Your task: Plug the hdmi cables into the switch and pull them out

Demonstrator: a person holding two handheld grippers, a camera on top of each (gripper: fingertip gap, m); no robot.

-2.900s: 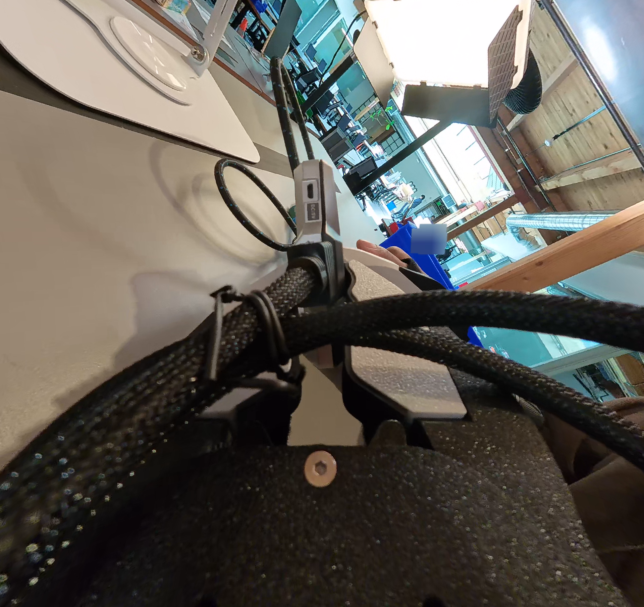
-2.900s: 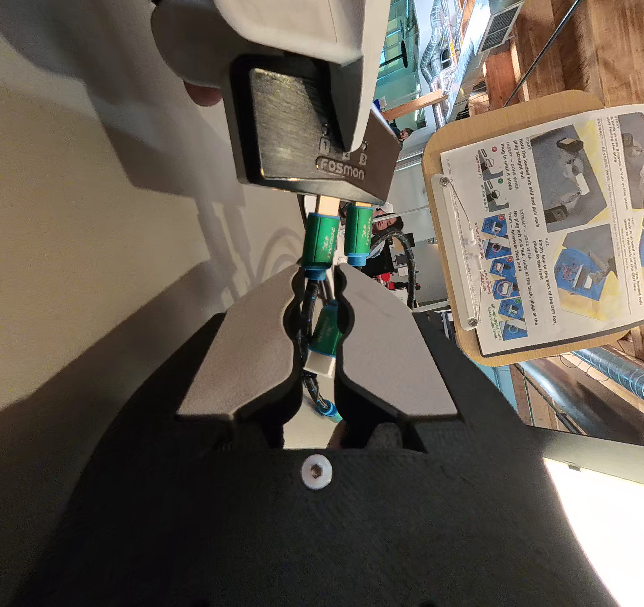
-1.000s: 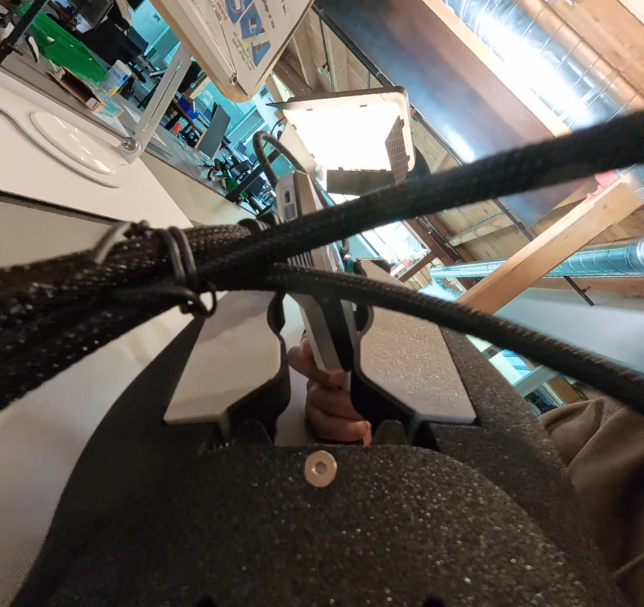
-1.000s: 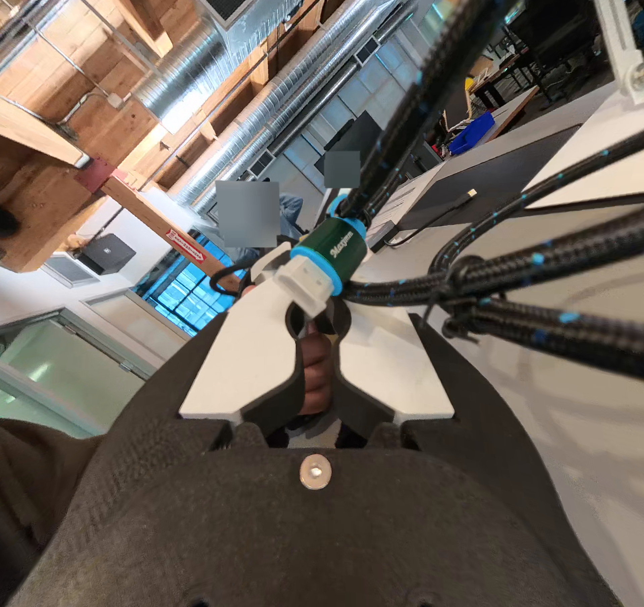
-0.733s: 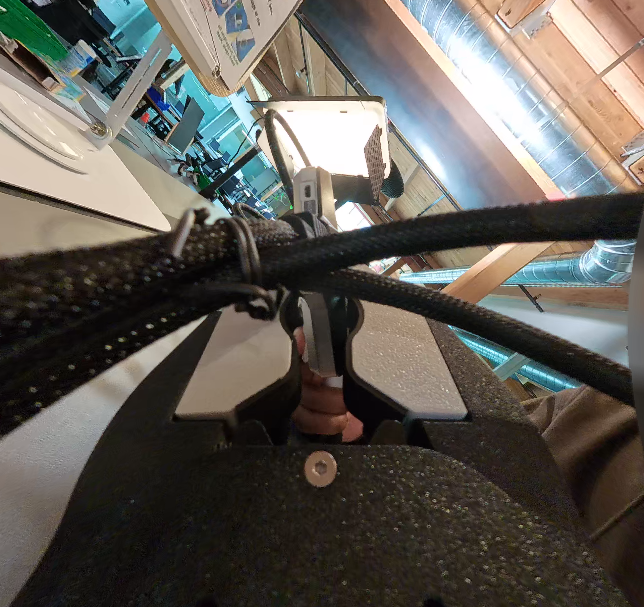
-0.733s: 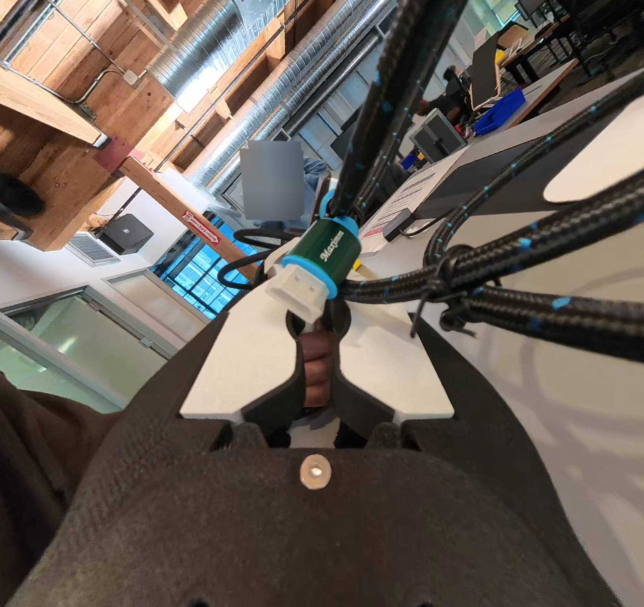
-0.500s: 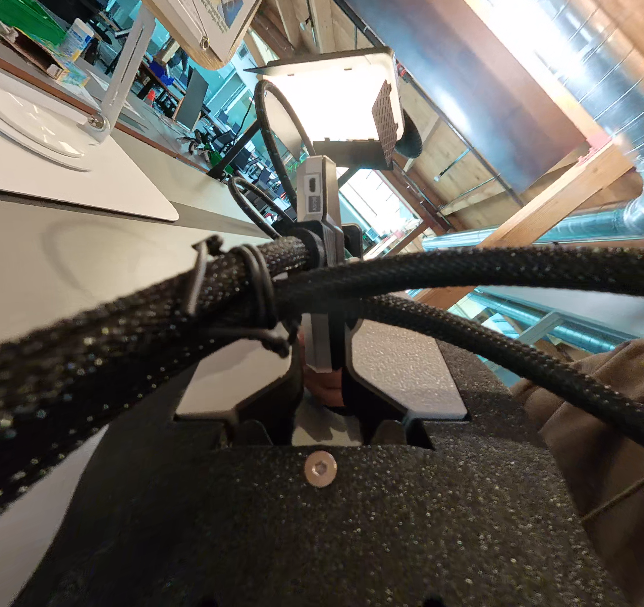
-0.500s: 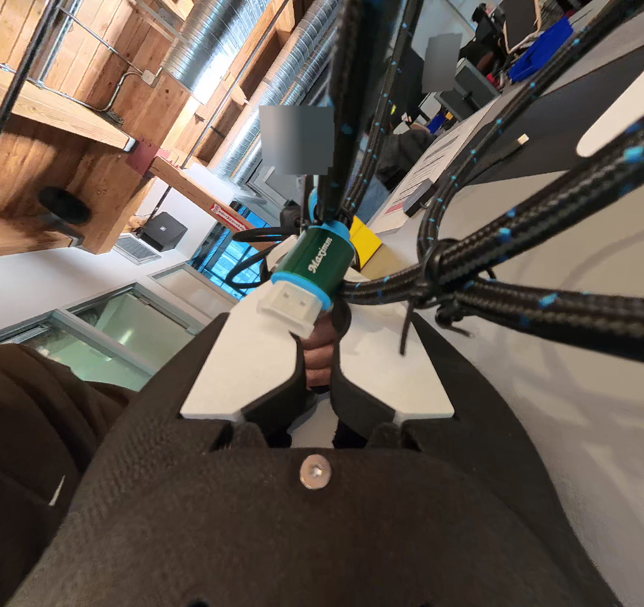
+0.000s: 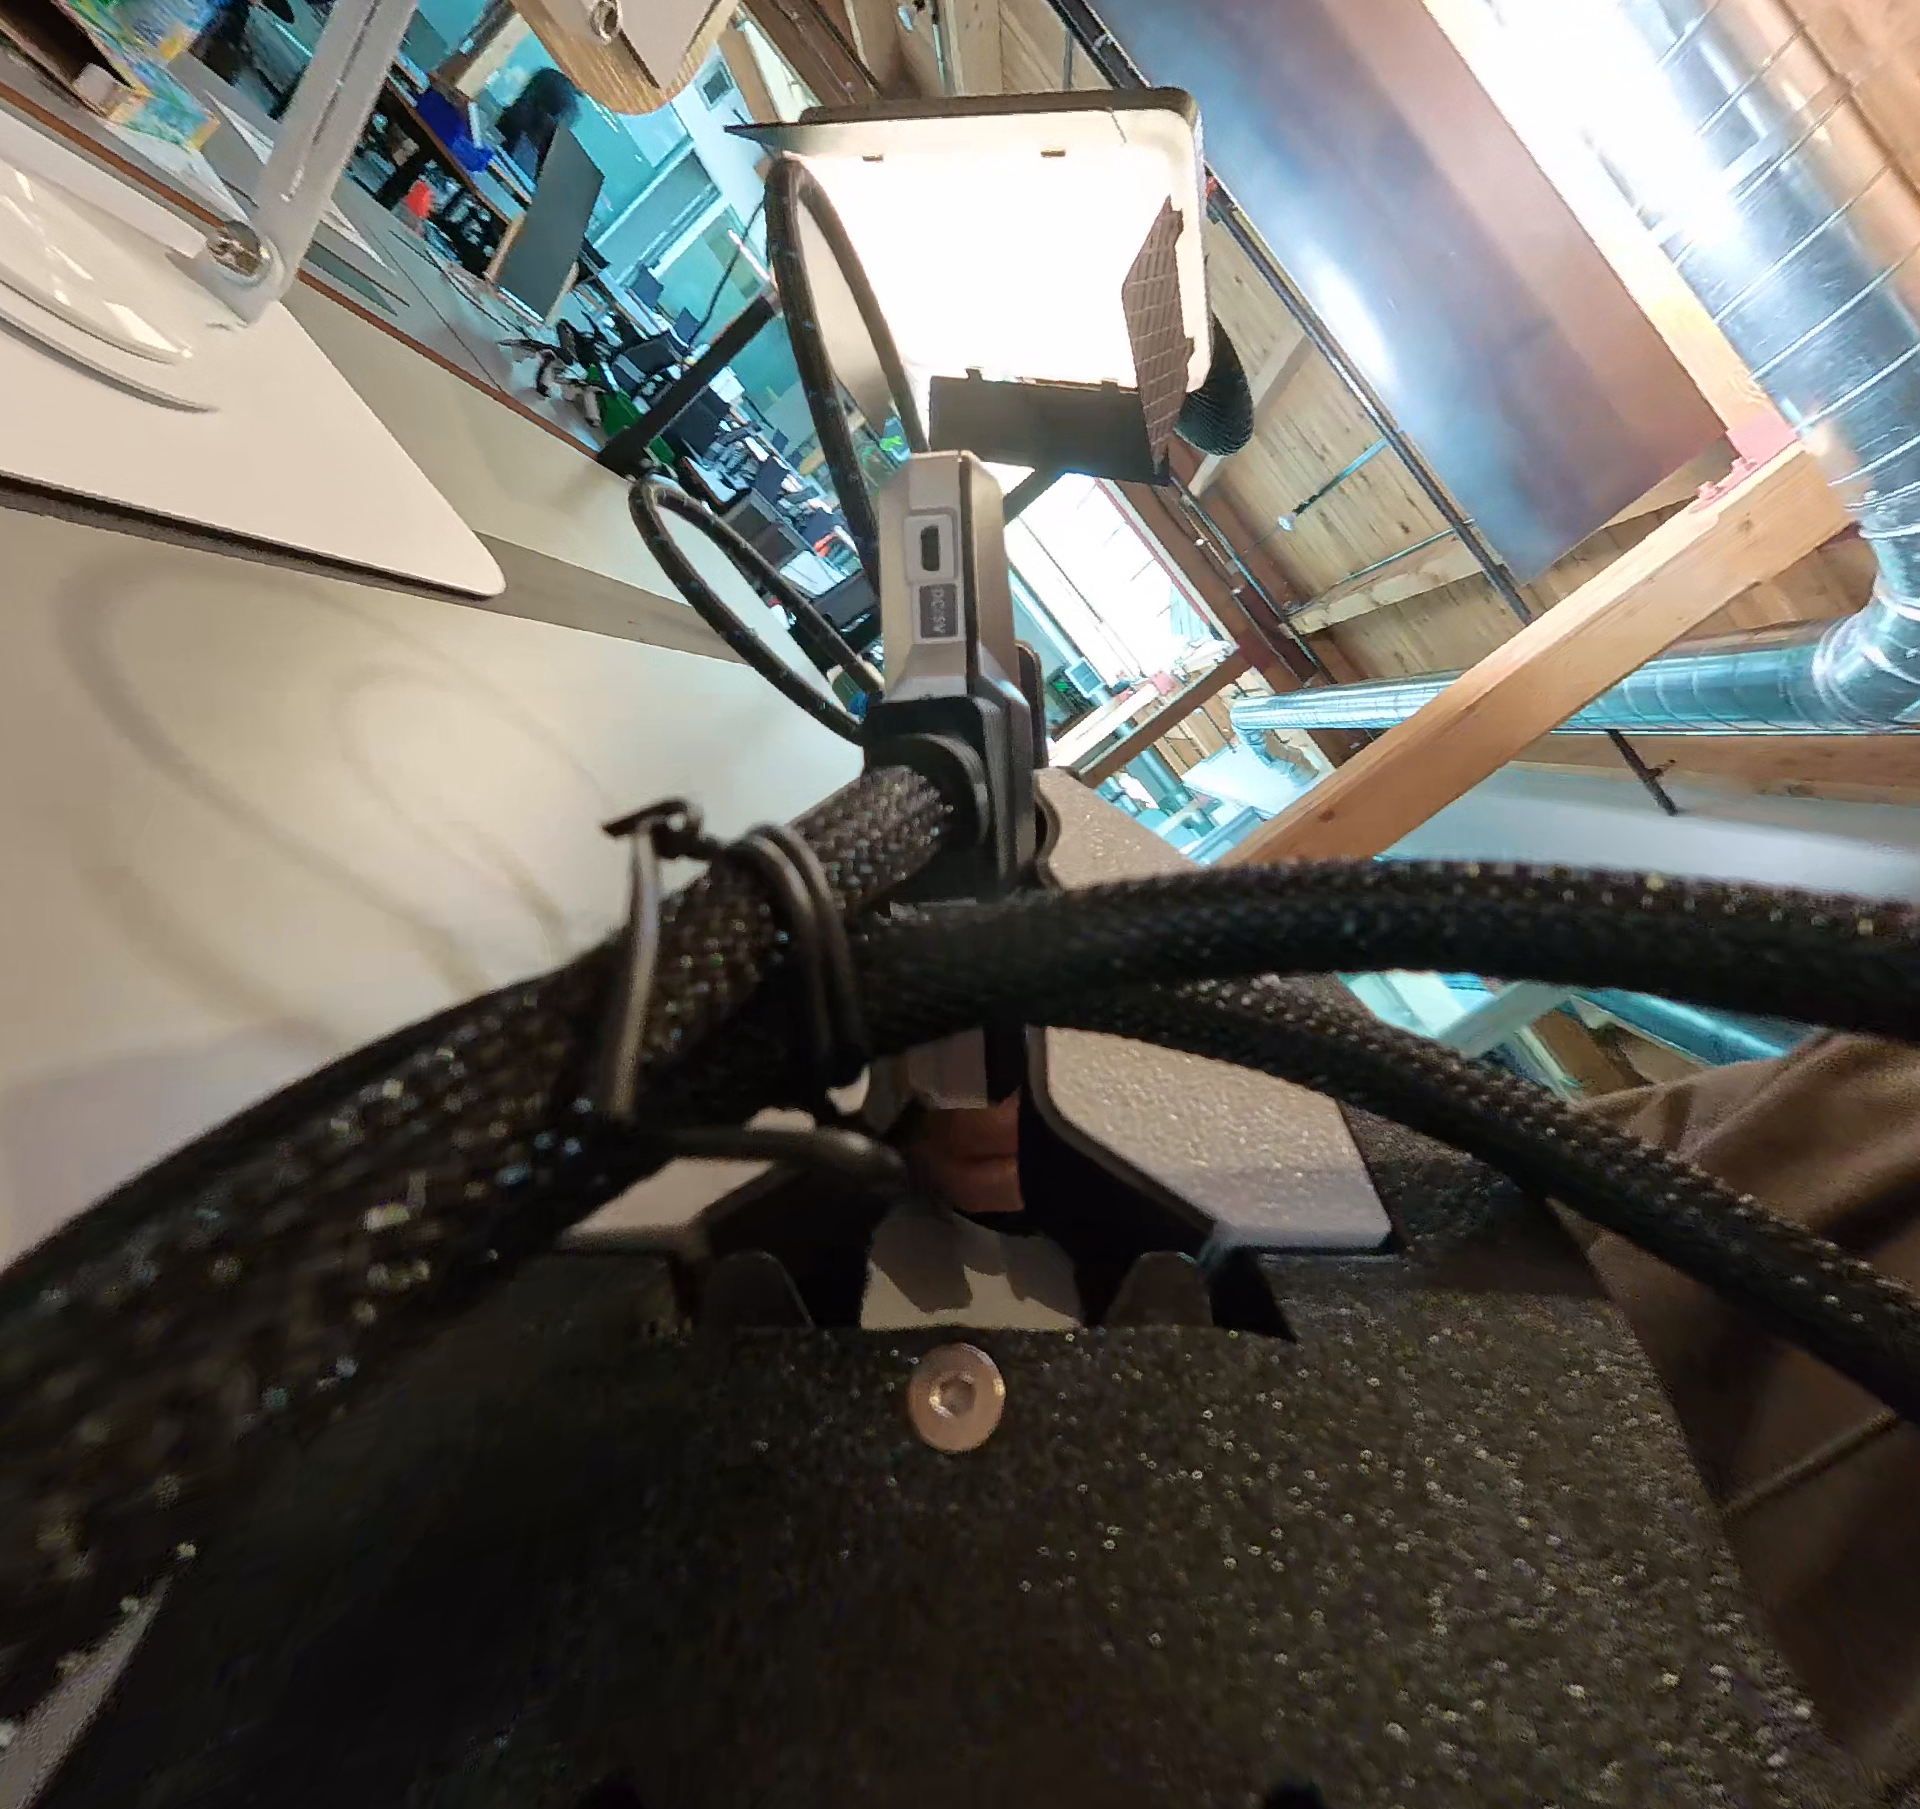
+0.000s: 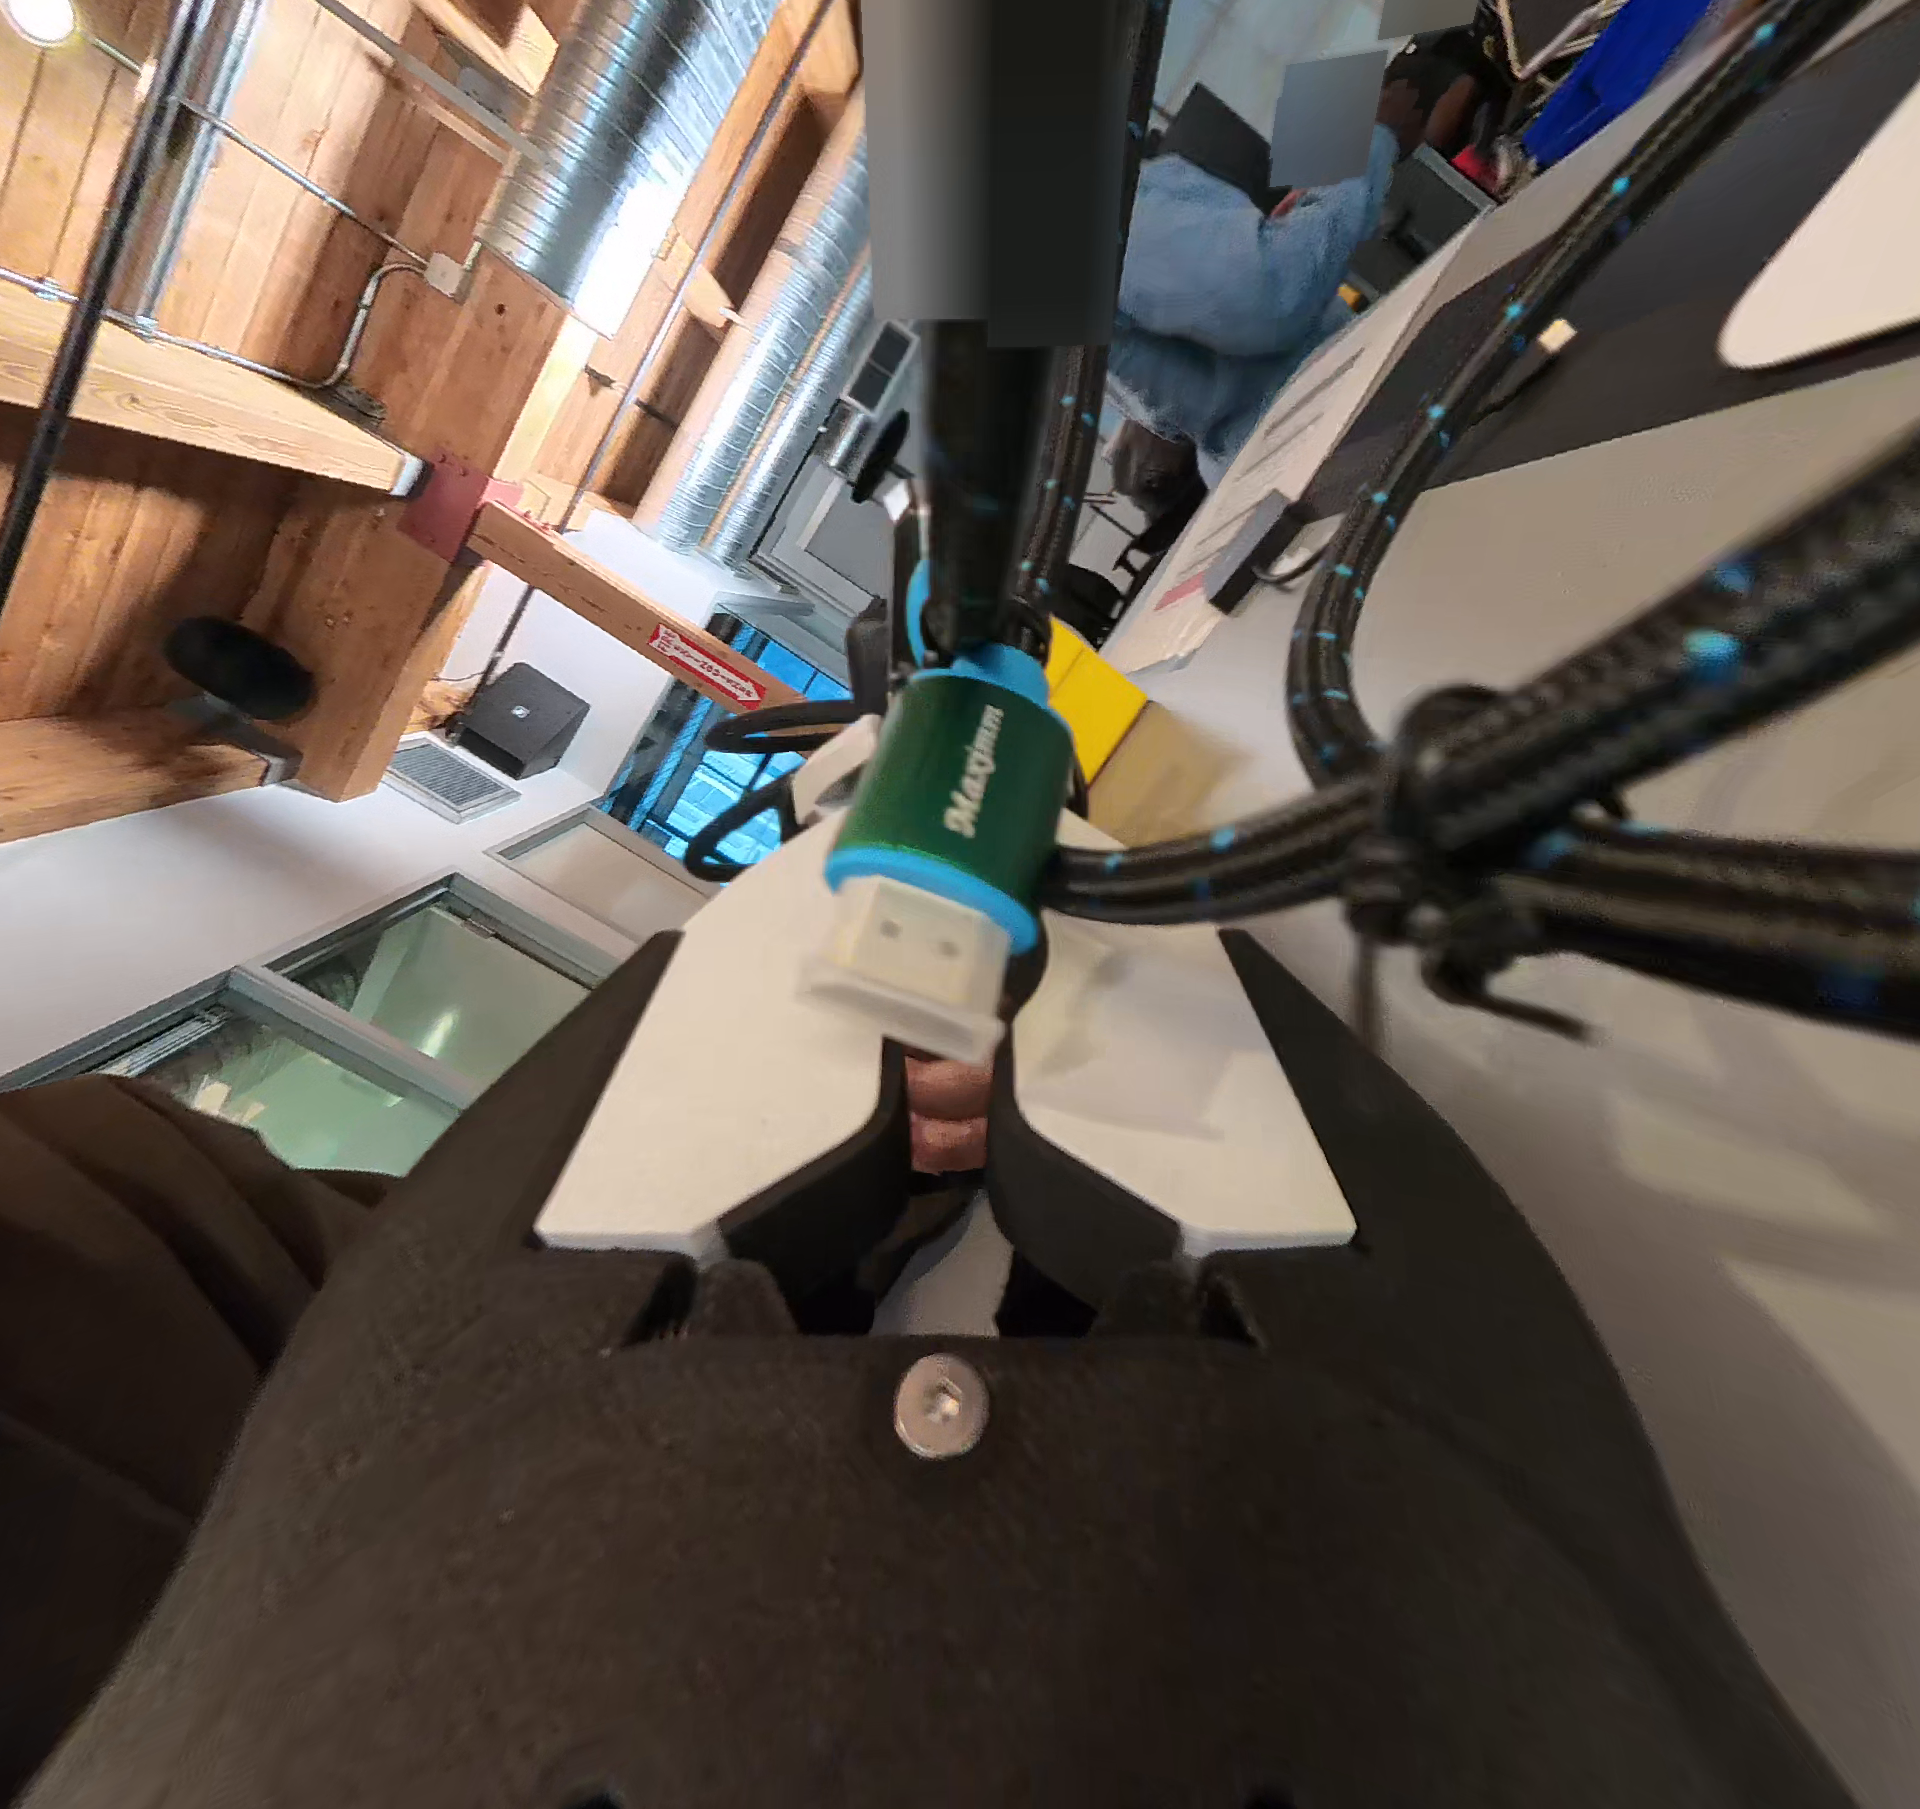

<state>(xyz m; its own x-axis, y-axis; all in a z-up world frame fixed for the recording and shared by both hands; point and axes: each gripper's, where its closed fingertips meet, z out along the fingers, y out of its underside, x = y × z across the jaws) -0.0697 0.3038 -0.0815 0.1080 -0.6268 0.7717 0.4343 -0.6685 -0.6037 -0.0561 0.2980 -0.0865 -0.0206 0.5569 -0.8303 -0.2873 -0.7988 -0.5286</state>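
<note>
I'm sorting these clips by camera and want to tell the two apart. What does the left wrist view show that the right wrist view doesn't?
Only the left wrist view shows the grey switch box clamped in the left gripper, a lit lamp panel and a white mat. Only the right wrist view shows a green plug over the right gripper, whose grasp is unclear, and a yellow box. Both show braided black cables, the pale tabletop and ceiling ducts.

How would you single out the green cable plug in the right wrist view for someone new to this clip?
Start from the right gripper's two pale fingers at mid-frame. The green plug sits just above them, amid black braided cables with blue flecks. It is the only green barrel with blue end rings and a pale connector tip facing the camera.
</note>
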